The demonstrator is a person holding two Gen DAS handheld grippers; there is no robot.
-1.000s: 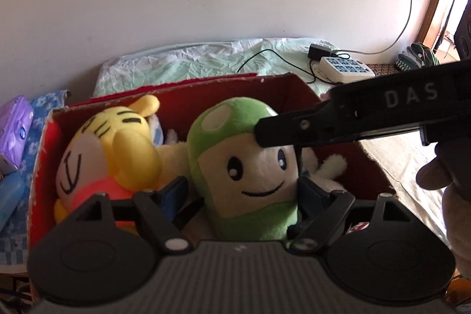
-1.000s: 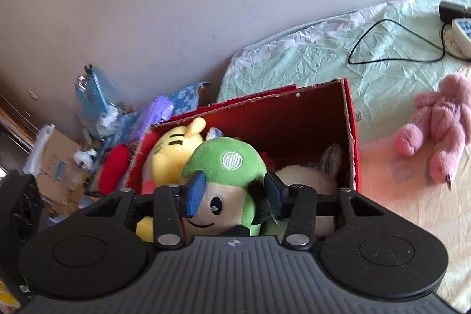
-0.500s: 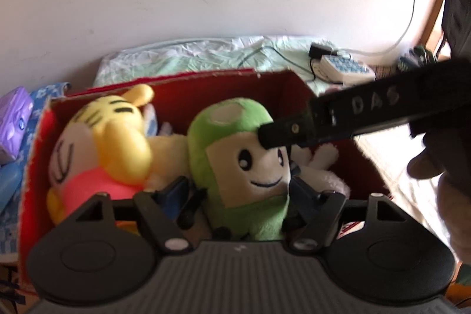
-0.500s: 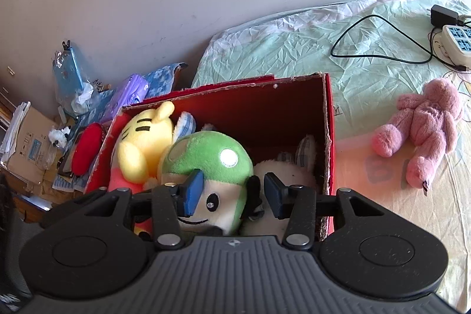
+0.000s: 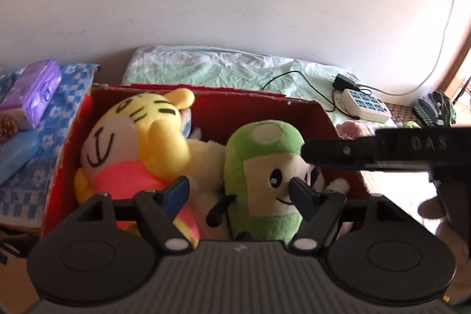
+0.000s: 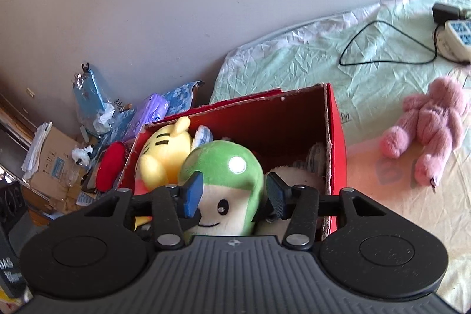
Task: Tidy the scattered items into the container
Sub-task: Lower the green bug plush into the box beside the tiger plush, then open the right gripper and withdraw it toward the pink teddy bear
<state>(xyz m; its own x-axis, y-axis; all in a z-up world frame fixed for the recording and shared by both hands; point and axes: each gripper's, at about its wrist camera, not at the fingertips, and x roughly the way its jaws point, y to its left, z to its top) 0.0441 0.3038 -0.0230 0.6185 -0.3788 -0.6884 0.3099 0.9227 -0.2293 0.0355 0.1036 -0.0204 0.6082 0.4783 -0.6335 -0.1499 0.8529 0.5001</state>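
A red cardboard box [image 5: 206,99] [image 6: 335,137] holds a yellow tiger plush [image 5: 138,137] [image 6: 164,149], a green mushroom plush [image 5: 265,167] [image 6: 226,175] and a pale plush [image 6: 294,172]. My left gripper [image 5: 238,193] is open over the box, its fingers either side of the green plush without touching. My right gripper [image 6: 232,193] is open around the green plush's head; whether the pads touch it I cannot tell. Its finger shows in the left wrist view [image 5: 368,152]. A pink plush [image 6: 426,131] lies on the bed to the right of the box.
A power strip [image 5: 365,105] [image 6: 456,37] with a black cable [image 6: 382,46] lies on the pale green sheet [image 6: 294,64]. A purple tissue pack [image 5: 32,93] [image 6: 153,111], a blue checked cloth [image 5: 59,108] and cardboard clutter [image 6: 53,167] sit left of the box.
My left gripper has pulled back and swung left, so the box sits farther away. My right gripper has drawn back with its fingers still around the green plush's head.
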